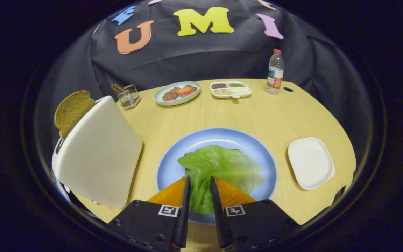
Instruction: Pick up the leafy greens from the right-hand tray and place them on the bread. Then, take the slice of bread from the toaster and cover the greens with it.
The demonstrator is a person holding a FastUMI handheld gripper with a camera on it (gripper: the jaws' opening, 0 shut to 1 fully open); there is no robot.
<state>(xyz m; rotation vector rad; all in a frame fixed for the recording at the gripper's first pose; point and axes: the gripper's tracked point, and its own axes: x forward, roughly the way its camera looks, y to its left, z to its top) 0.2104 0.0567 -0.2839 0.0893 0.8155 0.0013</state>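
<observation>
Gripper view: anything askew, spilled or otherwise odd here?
Nothing spilled or damaged. The lettuce leaf lies on the blue plate, hiding nearly all the bread beneath, its near end between the tongs. A bread slice stands in the toaster.

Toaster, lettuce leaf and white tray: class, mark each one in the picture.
Toaster (100,154): gripper view, on its broad pale side.
Lettuce leaf (222,164): gripper view, on the leaf's middle, just ahead of the fingers.
White tray (310,162): gripper view, on its bare centre.
</observation>
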